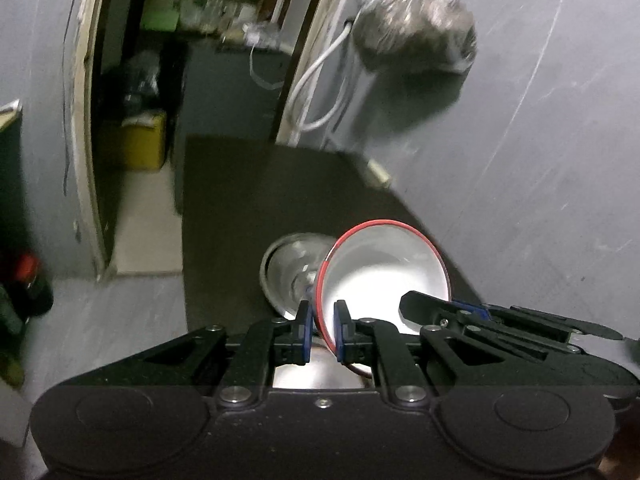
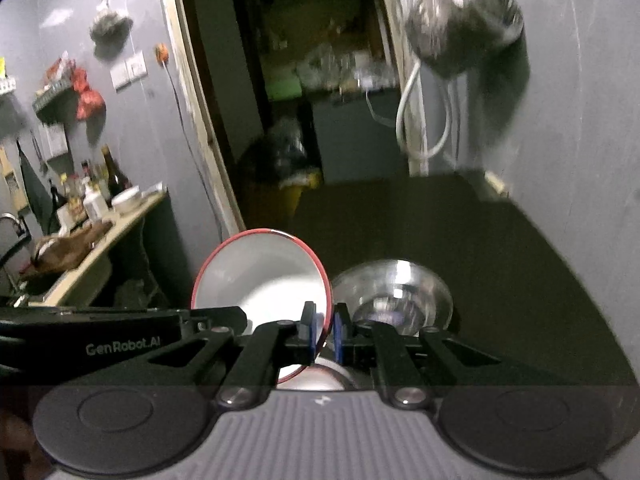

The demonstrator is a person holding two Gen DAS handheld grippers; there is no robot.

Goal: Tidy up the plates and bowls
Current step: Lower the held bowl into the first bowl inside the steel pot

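Over a dark counter (image 2: pixel 500 280), both tongs, left (image 1: pixel 323 330) and right (image 2: pixel 325 330), pinch opposite rims of a red-rimmed white bowl (image 1: pixel 384 276), steadying it tilted, a steel bowl (image 2: pixel 394 294) at twelve o'clock.

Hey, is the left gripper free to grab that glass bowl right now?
Probably not. The left gripper is shut on the rim of the red-rimmed bowl, which sits between it and the glass bowl just beyond; it would have to let go first.

Hanging bag (image 1: pixel 416 28) motion-blurred, contents unclear; red-rimmed bowl (image 1: pixel 384 268) lower rim hidden behind hand-held gripper body.
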